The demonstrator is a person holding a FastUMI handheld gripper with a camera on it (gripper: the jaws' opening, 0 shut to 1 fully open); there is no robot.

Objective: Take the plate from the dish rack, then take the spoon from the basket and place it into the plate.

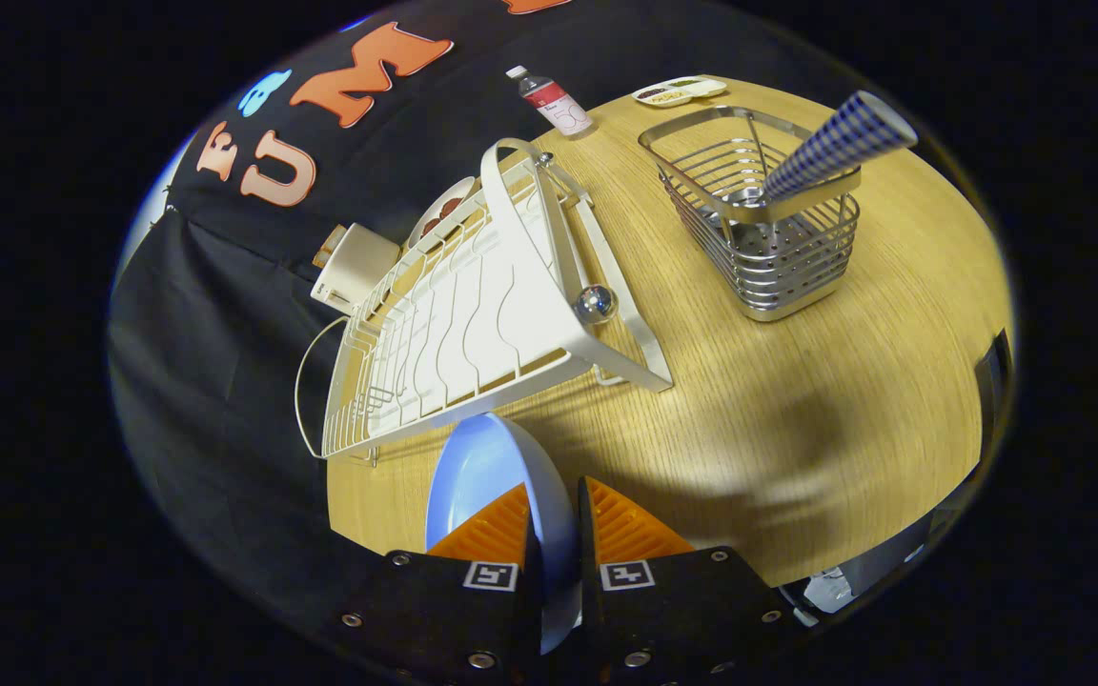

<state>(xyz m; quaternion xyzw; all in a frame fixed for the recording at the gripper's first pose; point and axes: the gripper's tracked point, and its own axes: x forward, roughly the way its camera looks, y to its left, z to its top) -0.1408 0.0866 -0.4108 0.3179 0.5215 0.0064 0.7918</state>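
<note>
My gripper (554, 510) is shut on the rim of a light blue plate (482, 467), which stands on edge between the fingers, held above the wooden table (797, 410). Just beyond the plate lies the white wire dish rack (473, 324), tilted in the view, with a small patterned dish (439, 214) at its far end. Farther off to the right stands a metal wire basket (763, 224). A spoon with a blue-and-white checked handle (835, 143) leans out of it, bowl end down inside.
A small bottle with a red label (554, 100) stands behind the rack. A flat white tray with food (678, 90) lies at the table's far edge. A white box (354, 267) sits left of the rack against the black cloth wall. Bare tabletop lies ahead of the fingers, toward the basket.
</note>
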